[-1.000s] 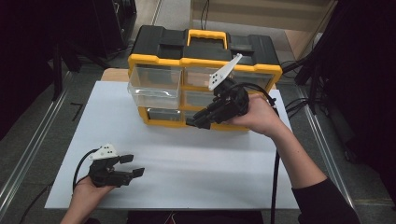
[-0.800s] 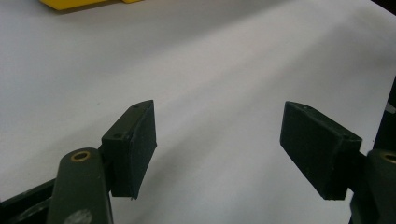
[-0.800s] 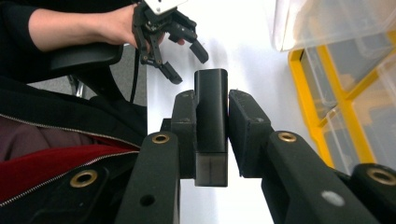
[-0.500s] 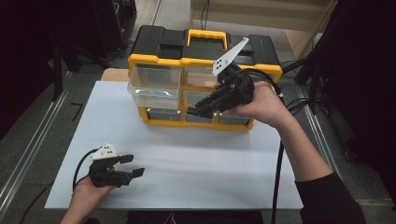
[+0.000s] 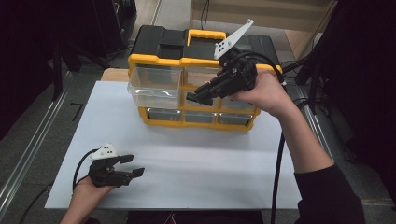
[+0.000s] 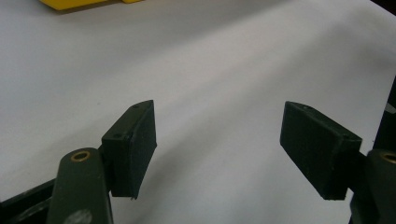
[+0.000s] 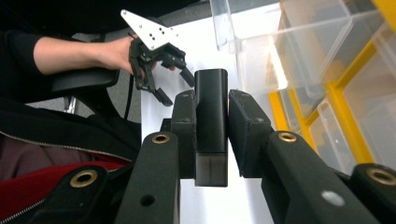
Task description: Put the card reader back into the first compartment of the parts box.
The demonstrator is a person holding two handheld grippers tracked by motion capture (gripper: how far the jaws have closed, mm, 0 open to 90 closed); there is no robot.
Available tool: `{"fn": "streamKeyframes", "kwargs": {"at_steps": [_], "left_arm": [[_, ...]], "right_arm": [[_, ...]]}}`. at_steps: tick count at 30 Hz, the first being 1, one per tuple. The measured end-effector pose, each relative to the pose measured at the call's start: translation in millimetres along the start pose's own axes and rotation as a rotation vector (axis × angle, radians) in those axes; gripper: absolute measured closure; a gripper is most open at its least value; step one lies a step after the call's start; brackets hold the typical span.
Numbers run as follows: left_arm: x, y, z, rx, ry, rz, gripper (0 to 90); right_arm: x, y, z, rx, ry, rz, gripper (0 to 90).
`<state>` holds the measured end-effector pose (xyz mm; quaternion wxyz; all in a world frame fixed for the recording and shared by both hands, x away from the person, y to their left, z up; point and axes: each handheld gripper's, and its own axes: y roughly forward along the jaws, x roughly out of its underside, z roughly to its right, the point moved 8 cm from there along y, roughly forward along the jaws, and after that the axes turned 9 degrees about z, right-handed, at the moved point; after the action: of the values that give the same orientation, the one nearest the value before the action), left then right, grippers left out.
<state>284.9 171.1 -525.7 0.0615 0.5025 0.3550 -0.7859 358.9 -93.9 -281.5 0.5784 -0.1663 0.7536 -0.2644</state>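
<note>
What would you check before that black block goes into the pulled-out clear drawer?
1. Right hand-held gripper shut on black block: ok.
2. Top-left clear drawer of the yellow organizer pulled out: ok.
3. Drawer has room: ok, looks empty.
4. Block above drawer opening: not ok, it is beside it, in front of the organizer.
5. Left hand-held gripper out of the way, open on the white sheet: ok.

black grippers [image 5: 132, 165], brass rivets, white perforated plates, black cables, black sleeve [image 5: 327, 196].

no readable text, labels or numbers anywhere
</note>
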Motion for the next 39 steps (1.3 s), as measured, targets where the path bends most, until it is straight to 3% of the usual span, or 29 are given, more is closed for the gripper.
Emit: {"fn": "streamKeyframes", "kwargs": {"at_steps": [19, 39], "left_arm": [[-0.3, -0.4, 0.5, 0.004, -0.003, 0.005, 28.5], [-0.7, -1.4, 0.7, 0.009, 0.001, 0.005, 28.5]], "right_arm": [[-28.5, 1.5, 11.2, 0.034, 0.003, 0.006, 70.9], [-60.7, 30.9, 22.2, 0.04, 0.012, 0.01, 70.9]]}}
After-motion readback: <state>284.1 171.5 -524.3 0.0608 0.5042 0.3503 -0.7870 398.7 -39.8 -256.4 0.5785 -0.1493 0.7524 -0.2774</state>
